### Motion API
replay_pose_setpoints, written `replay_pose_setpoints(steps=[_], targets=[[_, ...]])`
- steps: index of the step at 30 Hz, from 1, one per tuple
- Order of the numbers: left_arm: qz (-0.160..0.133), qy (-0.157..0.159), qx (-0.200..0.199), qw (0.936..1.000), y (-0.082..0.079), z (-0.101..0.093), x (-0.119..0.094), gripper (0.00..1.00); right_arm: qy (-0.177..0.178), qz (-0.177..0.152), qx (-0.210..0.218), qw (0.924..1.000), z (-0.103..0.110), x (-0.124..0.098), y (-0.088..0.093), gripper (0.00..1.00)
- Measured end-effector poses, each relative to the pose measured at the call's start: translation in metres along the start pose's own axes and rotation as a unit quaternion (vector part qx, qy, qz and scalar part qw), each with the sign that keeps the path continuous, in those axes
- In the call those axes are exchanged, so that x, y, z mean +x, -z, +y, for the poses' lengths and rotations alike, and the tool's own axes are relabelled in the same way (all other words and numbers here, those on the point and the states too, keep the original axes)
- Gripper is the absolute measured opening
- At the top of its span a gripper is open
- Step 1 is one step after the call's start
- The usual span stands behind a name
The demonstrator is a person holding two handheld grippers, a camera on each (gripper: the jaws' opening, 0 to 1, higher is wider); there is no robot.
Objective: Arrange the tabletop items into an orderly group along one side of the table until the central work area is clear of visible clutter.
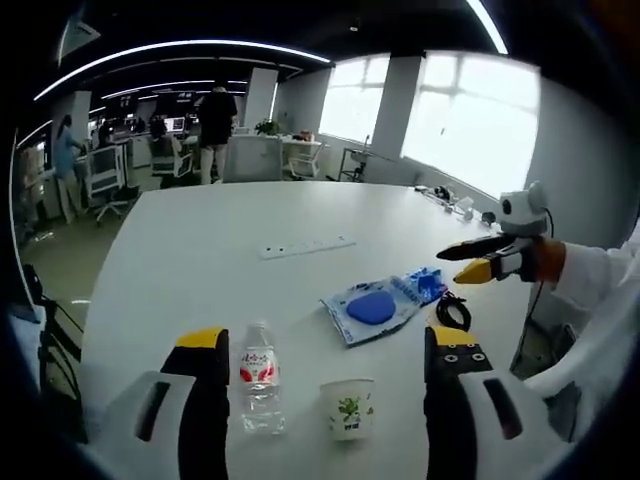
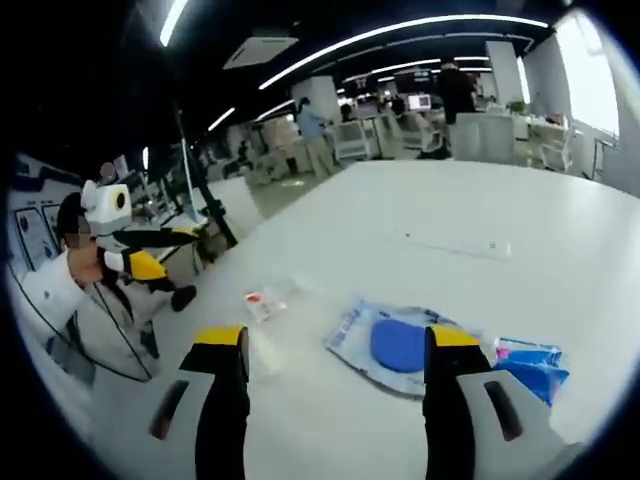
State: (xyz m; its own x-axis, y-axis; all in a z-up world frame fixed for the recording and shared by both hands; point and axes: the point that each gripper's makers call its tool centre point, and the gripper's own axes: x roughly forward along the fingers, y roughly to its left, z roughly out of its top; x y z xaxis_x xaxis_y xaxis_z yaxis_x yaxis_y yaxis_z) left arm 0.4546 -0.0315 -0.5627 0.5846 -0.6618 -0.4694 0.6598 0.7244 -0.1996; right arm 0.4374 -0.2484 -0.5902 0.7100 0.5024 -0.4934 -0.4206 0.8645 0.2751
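Left tool (image 1: 325,375): jaws spread wide, grasping nothing, hanging low over the near edge of the white bench (image 1: 200,260). Between those jaws, nearest of all, a clear water bottle (image 1: 260,380) with a red label stands upright just inside the left jaw, and a paper cup (image 1: 347,407) printed with a green sprig stands upright beside it, towards the right jaw; bottle and cup are near each other but apart, and neither touches a jaw. Judgement: the left tool is the nearer one to this pair, and either piece lies straight ahead of it, upright axis crossing the jaw line, so a short forward reach would bracket it. Farther out, right of centre, a flat clear packet holding a blue pad (image 1: 372,308) lies slantwise, a blue wrapper (image 1: 425,285) at its far end and a coiled black cable (image 1: 452,311) just beside. Right tool (image 2: 333,400): jaws likewise wide apart, empty, with the packet directly ahead between them, long axis running across its line. Beyond, mid-bench, a white power strip (image 1: 307,246) lies well apart from everything else.
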Motion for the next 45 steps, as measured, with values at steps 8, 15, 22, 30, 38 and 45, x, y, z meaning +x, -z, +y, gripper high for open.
replay_pose_setpoints(steps=[8,15,22,30,38,45], targets=[[-0.004,-0.002,-0.005,1.0,0.003,0.007,-0.012,0.81,-0.027,-0.001,0.01,0.9996,0.022,0.022,-0.006,0.69],[-0.006,-0.006,-0.015,0.9999,0.01,0.015,-0.021,0.81,-0.045,0.009,0.009,0.9989,0.036,0.045,-0.005,0.69],[-0.005,-0.009,-0.025,0.9996,0.019,0.022,-0.028,0.81,-0.062,0.021,0.013,0.9978,0.051,0.067,-0.002,0.67],[-0.006,-0.016,-0.037,0.9992,0.025,0.036,-0.034,0.81,-0.082,0.043,0.01,0.9957,0.066,0.102,0.003,0.66],[-0.003,-0.022,-0.05,0.9985,0.034,0.049,-0.039,0.81,-0.107,0.063,0.03,0.9918,0.078,0.141,0.014,0.66],[-0.001,-0.027,-0.058,0.9979,0.042,0.059,-0.04,0.81,-0.118,0.073,0.05,0.9891,0.081,0.162,0.019,0.65]])
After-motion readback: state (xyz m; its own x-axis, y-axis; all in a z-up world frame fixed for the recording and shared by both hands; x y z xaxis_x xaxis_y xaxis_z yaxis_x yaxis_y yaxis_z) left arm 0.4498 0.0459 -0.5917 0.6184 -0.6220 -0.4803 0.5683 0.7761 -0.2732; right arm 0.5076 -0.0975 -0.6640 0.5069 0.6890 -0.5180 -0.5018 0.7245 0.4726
